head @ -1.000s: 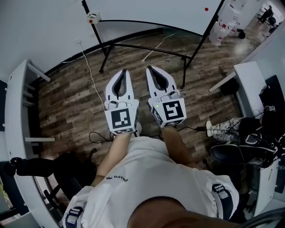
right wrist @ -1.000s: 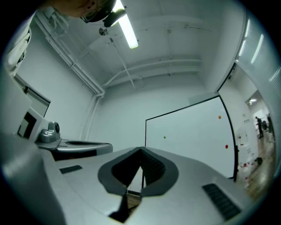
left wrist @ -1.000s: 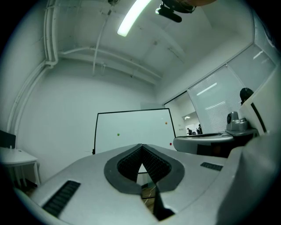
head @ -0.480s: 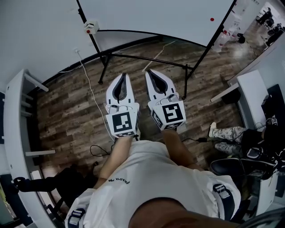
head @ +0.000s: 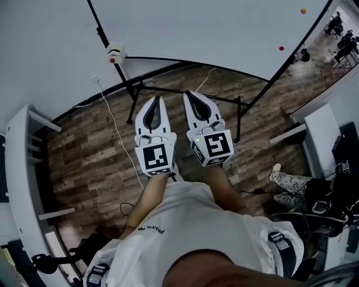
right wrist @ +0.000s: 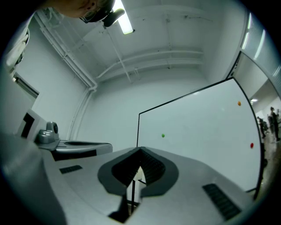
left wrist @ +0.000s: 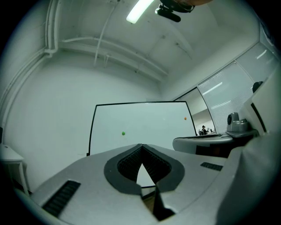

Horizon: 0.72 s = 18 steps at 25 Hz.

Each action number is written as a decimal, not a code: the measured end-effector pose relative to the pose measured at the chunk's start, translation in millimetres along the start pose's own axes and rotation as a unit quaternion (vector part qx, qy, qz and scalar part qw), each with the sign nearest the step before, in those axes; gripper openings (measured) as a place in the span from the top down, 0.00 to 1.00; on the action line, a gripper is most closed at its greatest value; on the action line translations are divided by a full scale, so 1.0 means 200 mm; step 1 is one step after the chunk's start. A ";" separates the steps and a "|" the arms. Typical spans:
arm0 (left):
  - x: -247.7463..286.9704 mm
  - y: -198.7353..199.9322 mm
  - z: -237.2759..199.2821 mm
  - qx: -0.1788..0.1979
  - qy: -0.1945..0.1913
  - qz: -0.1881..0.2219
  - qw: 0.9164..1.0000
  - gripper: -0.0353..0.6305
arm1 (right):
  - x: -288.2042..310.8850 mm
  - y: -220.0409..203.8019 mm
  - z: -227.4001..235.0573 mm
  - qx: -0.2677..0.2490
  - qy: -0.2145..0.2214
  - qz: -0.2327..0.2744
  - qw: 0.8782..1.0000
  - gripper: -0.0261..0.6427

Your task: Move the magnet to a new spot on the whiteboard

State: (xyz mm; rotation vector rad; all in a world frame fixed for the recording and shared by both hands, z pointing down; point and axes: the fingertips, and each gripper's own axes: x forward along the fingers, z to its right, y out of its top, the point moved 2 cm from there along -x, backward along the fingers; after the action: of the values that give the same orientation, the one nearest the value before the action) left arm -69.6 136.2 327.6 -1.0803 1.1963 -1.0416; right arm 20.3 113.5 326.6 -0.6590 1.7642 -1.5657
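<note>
Room: wood-plank floor (head: 84, 134), with the whiteboard (head: 213, 28) upright on a black stand (head: 224, 98) ahead of the person.
Task thing: three small magnets sit on the board: green magnet (right wrist: 163, 136) toward the left, orange magnet (head: 303, 10) high on the right, red magnet (head: 281, 48) below the orange one. Can't tell which one is meant.
Left claw (head: 156, 101): pressed together at the tips, nothing in it, pointing at the board, well apart from it.
Right claw (head: 189, 95): tips also together and empty, just beside the left one, same heading.
Step in hand: closing in on the board; no grasp started.
How to do it well: pick one magnet and one claw early. The right claw looks better placed for red or orange. Spread the tips before reaching the board, come in square to the surface, and pinch the magnet by its rim.
Watch: the stand's foot bar lies underfoot near the board. A skewed pull could slide the magnet instead of lifting it.
Progress: judged barely begun; all magnets untouched.
</note>
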 end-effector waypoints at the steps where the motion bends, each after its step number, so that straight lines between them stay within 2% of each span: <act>1: 0.06 0.00 -0.03 0.000 -0.003 0.001 1.000 0.94 | 0.07 0.00 0.02 0.001 -0.003 0.001 1.000 0.96; 8: 0.33 0.03 -0.26 0.002 -0.025 0.012 1.000 0.94 | 0.39 0.03 0.03 -0.013 -0.018 -0.005 1.000 0.96; 18: 0.63 -0.04 -0.36 -0.018 -0.042 0.006 0.999 0.94 | 0.66 -0.04 0.15 -0.024 -0.036 -0.022 0.999 0.96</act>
State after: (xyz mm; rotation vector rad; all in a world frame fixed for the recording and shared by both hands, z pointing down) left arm -131.3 5.7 310.0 -1.1321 1.1568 -0.9597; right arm -42.0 -6.4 312.3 -0.7736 1.7496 -1.5131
